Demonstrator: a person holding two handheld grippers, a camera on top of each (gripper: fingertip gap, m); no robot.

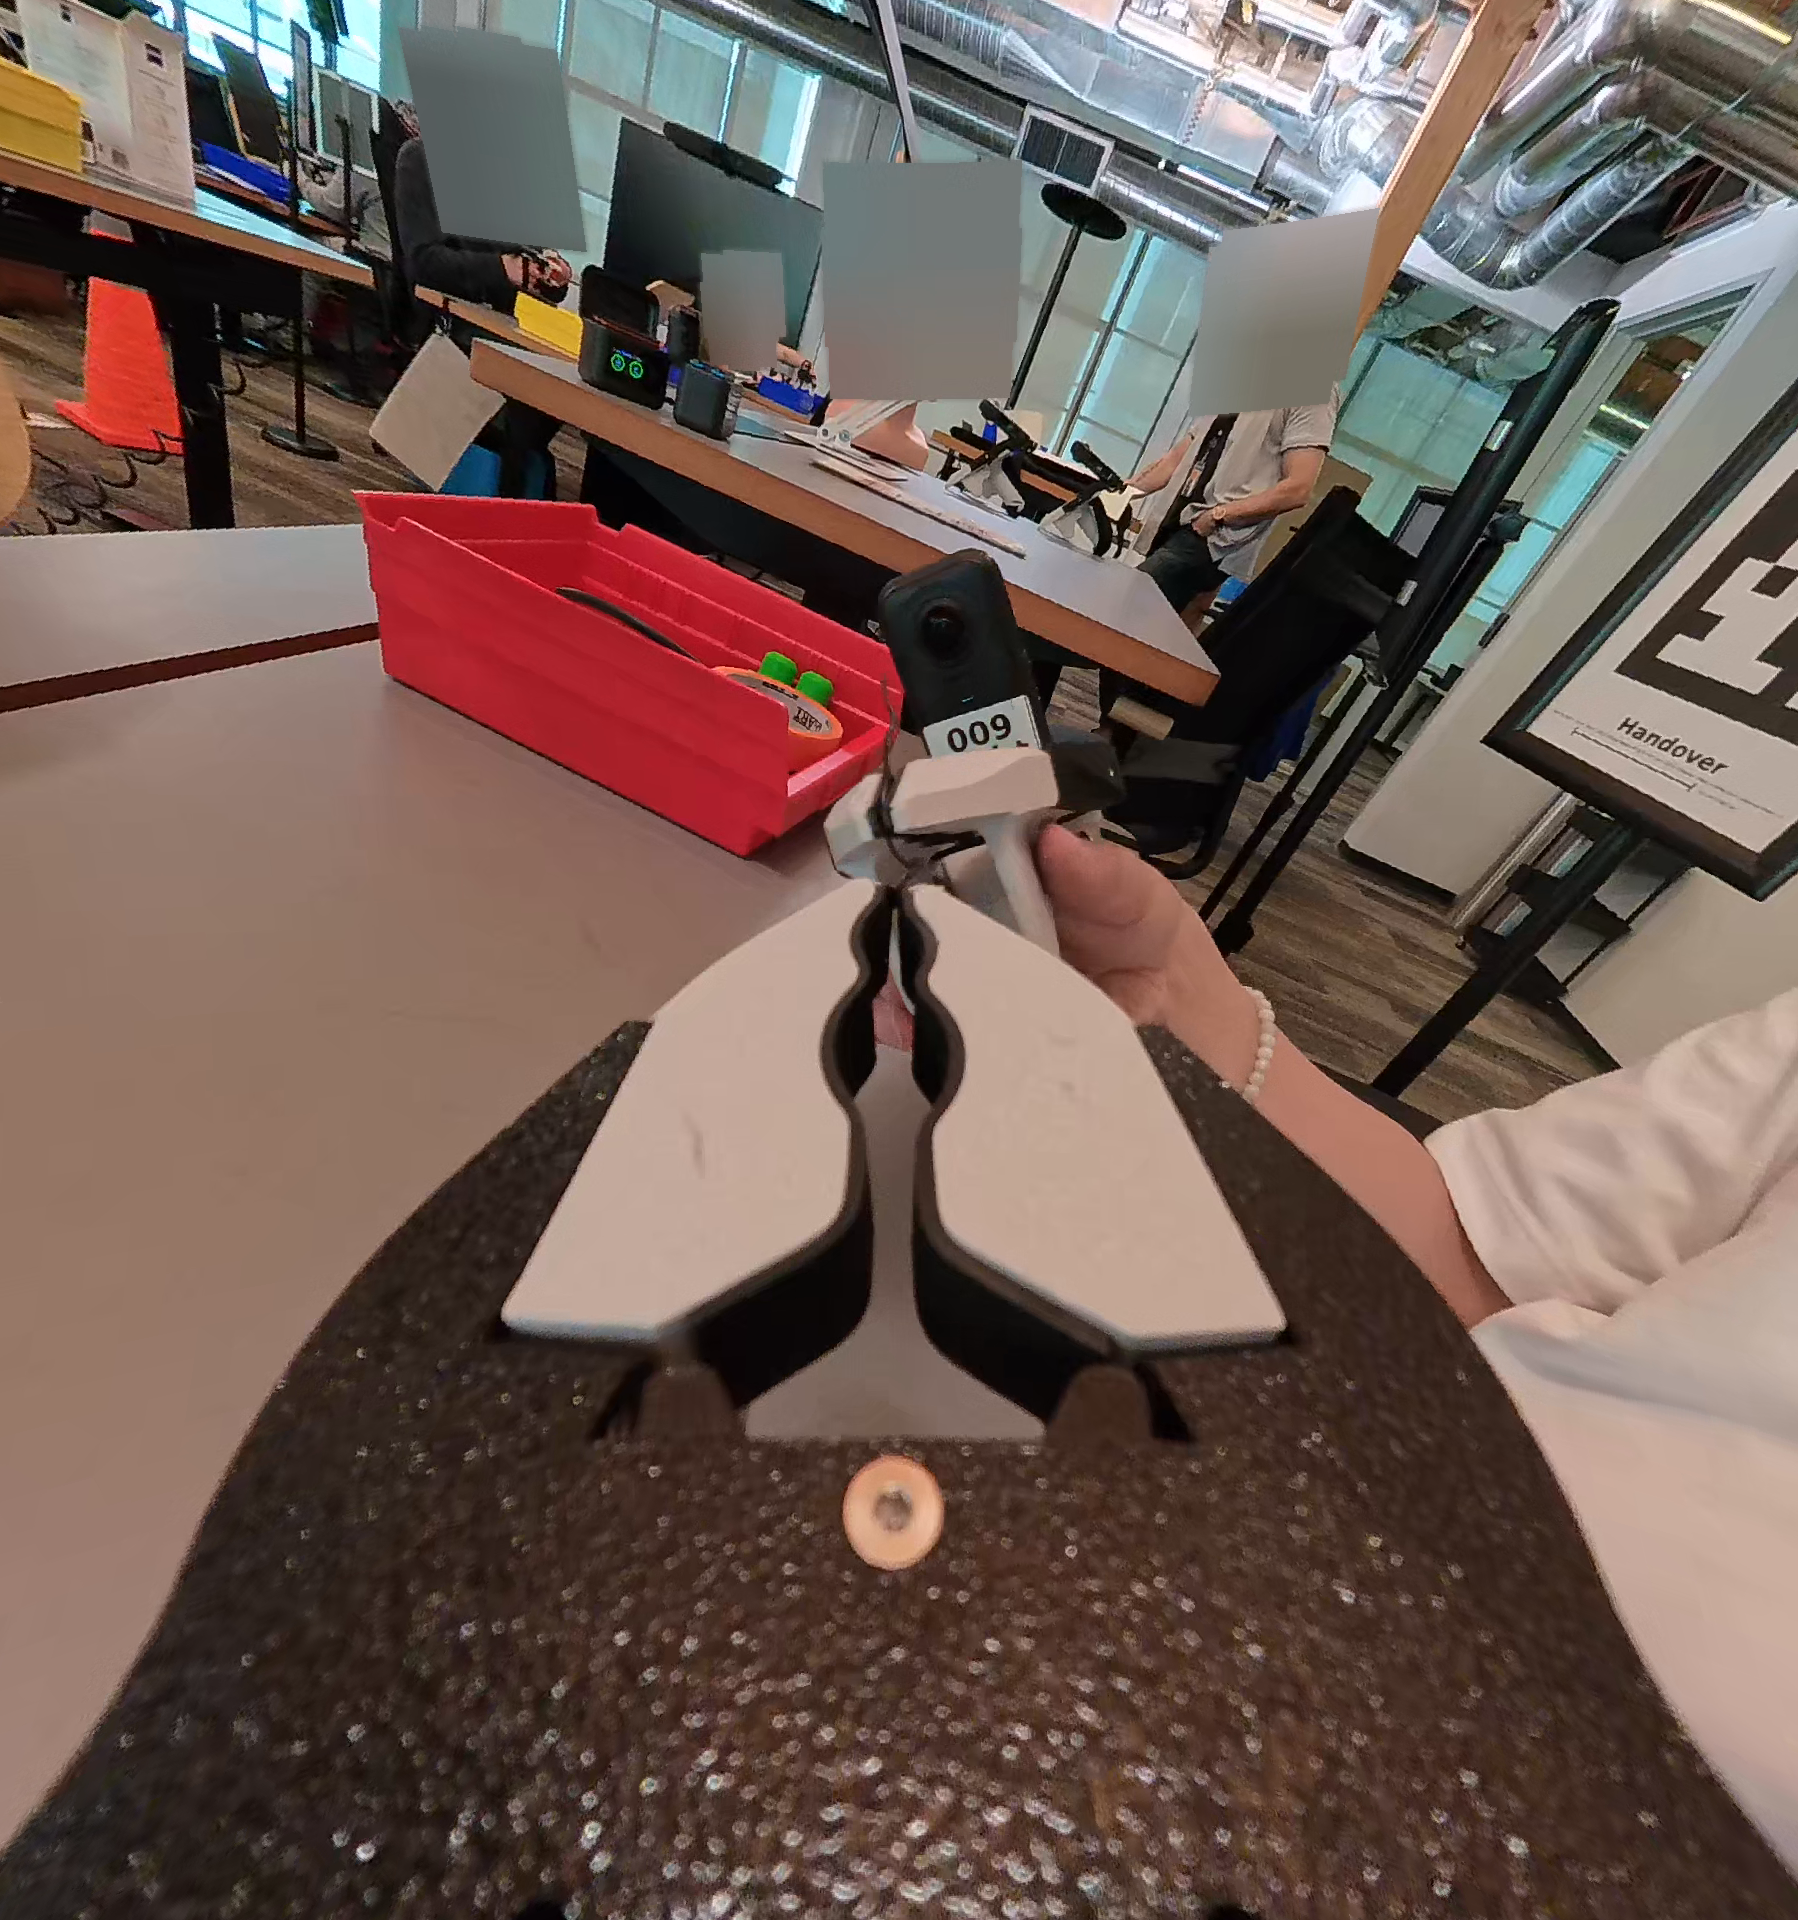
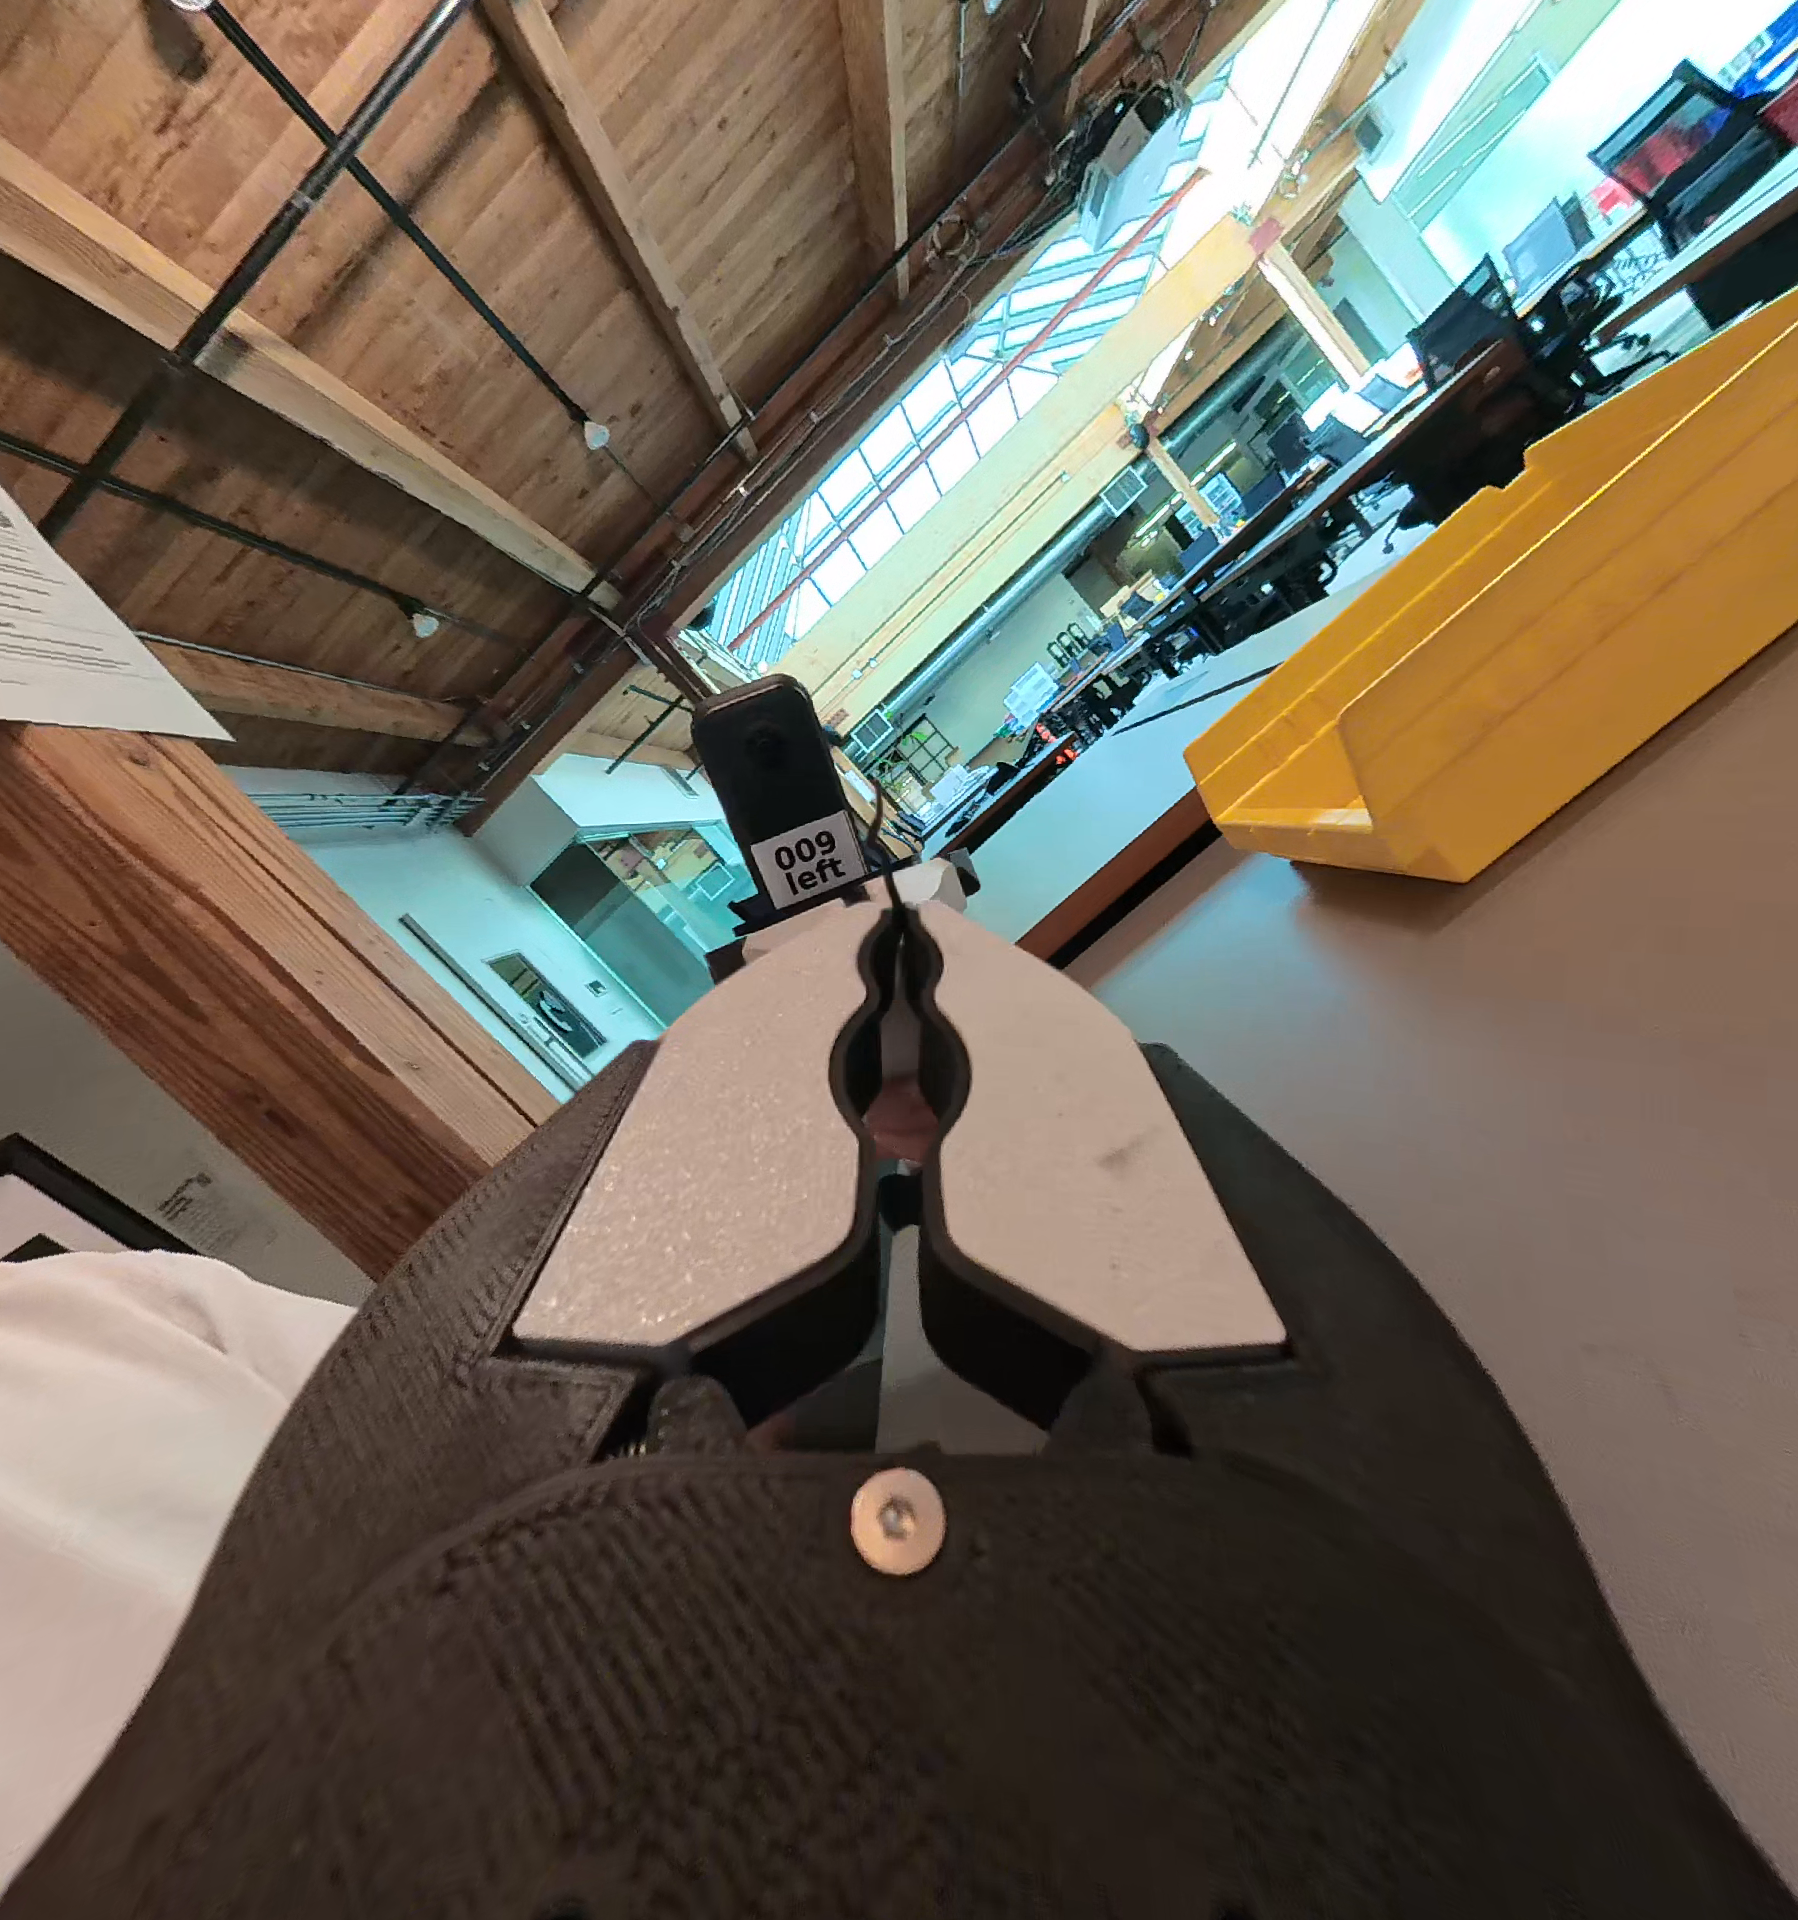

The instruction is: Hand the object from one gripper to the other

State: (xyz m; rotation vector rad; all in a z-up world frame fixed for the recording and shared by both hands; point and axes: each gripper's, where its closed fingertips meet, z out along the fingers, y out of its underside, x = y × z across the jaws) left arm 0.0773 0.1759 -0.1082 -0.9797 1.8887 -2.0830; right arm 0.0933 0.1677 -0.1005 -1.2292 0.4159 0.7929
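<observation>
Both grippers, left [image 1: 896,914] and right [image 2: 900,920], are pinching a thin black cord [image 1: 887,831] tip to tip. If either lets go early, the cord is likely slipping free.

Wording withheld per rule; bearers recorded only.

- A white sticker [image 1: 978,732] with printed characters was on a black camera [image 1: 942,634], just right of the red bin [image 1: 521,644].
- A lettered label was on the orange tape roll [image 1: 810,727] inside the bin.
- A framed sign [image 1: 1726,644] with one printed line stood well right of the bin.
</observation>
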